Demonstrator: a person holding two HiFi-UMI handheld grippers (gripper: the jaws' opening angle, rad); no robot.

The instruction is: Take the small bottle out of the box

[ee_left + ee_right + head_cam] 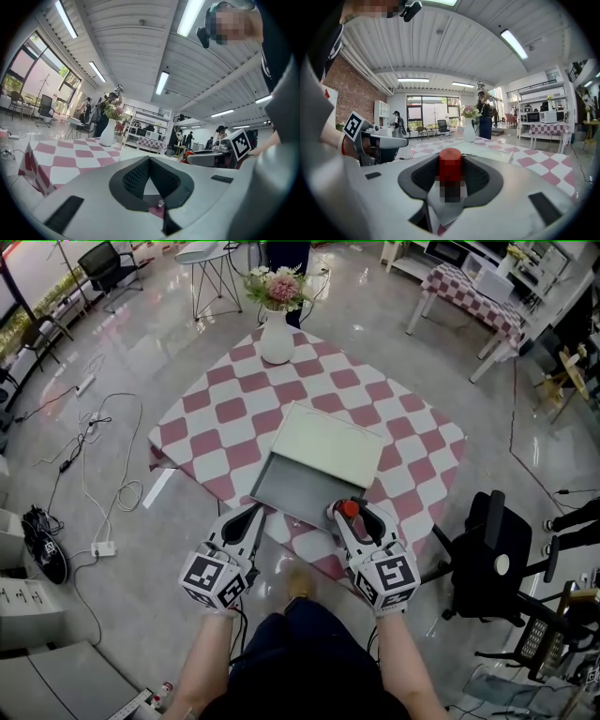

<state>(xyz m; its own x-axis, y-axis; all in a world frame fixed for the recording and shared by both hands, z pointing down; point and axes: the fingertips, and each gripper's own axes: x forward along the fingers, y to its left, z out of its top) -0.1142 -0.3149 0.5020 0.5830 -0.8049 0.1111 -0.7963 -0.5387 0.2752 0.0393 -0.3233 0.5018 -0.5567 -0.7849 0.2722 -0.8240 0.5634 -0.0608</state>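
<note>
The small bottle (348,509) has a red cap and sits between the jaws of my right gripper (350,514), which is shut on it. It hangs over the near right corner of the open box (292,489), whose grey inside looks bare. The box's pale green lid (328,442) lies folded back behind it. In the right gripper view the red cap (451,163) stands upright between the black pads (425,177). My left gripper (254,514) rests at the box's near left edge, shut with nothing in it; its pads (136,178) meet.
The box lies on a table with a pink and white checked cloth (225,418). A white vase of flowers (277,334) stands at the far corner. A black chair (487,559) is close on the right. Cables (94,456) trail over the floor on the left.
</note>
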